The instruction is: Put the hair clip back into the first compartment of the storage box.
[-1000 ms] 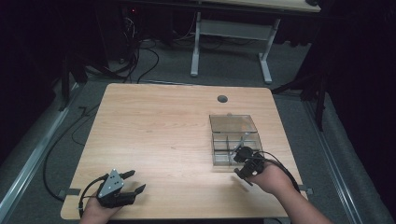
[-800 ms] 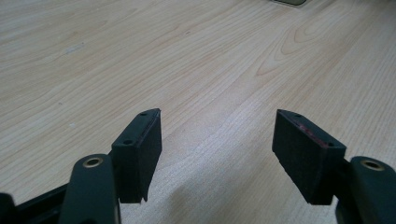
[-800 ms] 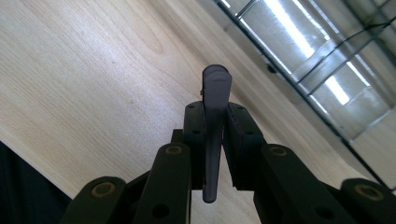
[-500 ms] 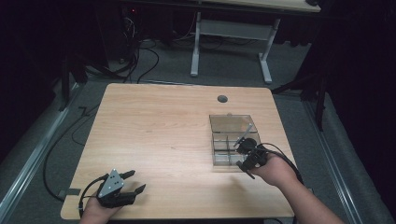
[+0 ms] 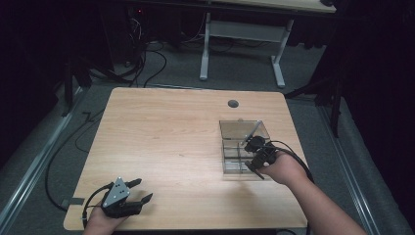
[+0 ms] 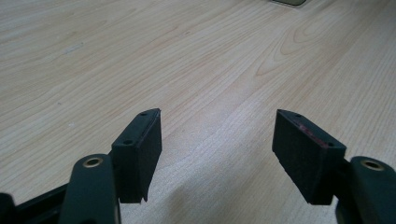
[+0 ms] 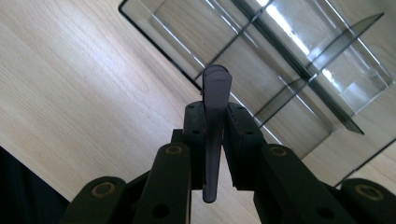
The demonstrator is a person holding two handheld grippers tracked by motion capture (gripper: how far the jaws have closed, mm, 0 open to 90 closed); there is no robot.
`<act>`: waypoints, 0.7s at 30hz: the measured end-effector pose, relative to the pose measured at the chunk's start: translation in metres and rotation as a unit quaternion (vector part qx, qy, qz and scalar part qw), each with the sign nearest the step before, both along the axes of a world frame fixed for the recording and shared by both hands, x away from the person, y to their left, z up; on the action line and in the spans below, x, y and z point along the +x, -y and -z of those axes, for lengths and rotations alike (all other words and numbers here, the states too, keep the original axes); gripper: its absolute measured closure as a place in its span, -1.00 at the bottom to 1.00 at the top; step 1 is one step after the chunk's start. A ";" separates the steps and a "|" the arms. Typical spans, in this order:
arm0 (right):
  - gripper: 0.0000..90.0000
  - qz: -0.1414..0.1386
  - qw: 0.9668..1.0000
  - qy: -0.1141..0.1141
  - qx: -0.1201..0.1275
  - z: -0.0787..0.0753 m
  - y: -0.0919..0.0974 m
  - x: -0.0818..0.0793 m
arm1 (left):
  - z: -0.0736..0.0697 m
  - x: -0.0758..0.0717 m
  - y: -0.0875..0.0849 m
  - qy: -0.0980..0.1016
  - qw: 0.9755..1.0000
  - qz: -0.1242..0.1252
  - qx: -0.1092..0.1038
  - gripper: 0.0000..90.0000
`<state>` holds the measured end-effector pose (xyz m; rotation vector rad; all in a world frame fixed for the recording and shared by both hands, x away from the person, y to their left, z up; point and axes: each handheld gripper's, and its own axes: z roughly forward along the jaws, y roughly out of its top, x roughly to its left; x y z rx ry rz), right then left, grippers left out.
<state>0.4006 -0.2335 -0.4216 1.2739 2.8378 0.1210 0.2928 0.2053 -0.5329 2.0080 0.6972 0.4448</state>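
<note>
A clear plastic box (image 5: 234, 128) with dark dividers sits on the right half of the wooden table (image 5: 166, 132). My right gripper (image 5: 252, 145) hovers over the box's near right part, shut on a thin grey plastic strip (image 5: 253, 131) that sticks up and away from it. In the right gripper view the strip (image 7: 215, 93) stands edge-on between the jaws, above the box's compartments (image 7: 289, 60). My left gripper (image 5: 143, 190) rests at the table's front left corner, open with nothing in it. Its pads (image 6: 144, 140) stand wide apart over bare wood.
A round cable hole (image 5: 233, 103) lies behind the box. The table's right edge (image 5: 297, 147) runs close beside the box. A white-legged desk frame (image 5: 240, 34) and cables (image 5: 147, 54) are on the floor beyond the table.
My right gripper has moved away from the front edge and onto the box, carrying the strip, which now tilts up over the compartments. The left gripper has stayed put.
</note>
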 end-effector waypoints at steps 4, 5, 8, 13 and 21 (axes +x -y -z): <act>0.77 0.002 1.000 -0.002 -0.001 0.000 -0.005 0.007 | 0.000 0.000 0.000 0.001 1.000 -0.001 -0.001 -0.26; 0.77 0.000 1.000 -0.002 0.000 0.000 -0.005 0.009 | 0.000 0.000 0.000 0.000 1.000 -0.001 -0.001 -0.26; 0.77 0.005 1.000 -0.005 -0.002 0.000 -0.008 0.012 | 0.000 0.000 0.000 0.000 1.000 -0.001 -0.002 -0.26; 0.77 0.004 1.000 -0.003 -0.005 0.000 -0.013 0.022 | 0.000 0.000 -0.001 -0.001 1.000 0.001 -0.004 -0.26; 0.77 -0.002 1.000 -0.002 -0.002 0.003 -0.018 0.036 | 0.000 0.000 -0.001 -0.002 1.000 0.002 -0.005 -0.26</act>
